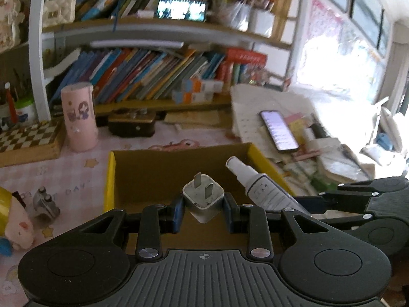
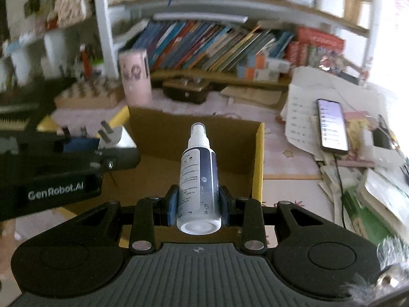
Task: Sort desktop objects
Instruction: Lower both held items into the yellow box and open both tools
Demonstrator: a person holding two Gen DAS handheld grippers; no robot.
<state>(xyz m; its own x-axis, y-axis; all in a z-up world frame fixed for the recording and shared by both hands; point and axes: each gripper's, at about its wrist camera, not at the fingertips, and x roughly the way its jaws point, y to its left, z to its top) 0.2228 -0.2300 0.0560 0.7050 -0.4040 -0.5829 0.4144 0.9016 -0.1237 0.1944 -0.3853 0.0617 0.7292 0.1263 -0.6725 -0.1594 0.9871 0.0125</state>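
Holding a white charger plug, 2 prongs up, left gripper clamped narrow on its sides above an open yellow-edged cardboard box. Gripping a white spray bottle, nozzle pointing away, right gripper pinched tight round its lower body, over that same box. Lying near the surface's right edge on papers, a lit smartphone.

A pink cylinder stood at the left of the frame beside a chessboard. Rows of leaning books filled the shelf across the top. A lit phone lay on papers at the right.
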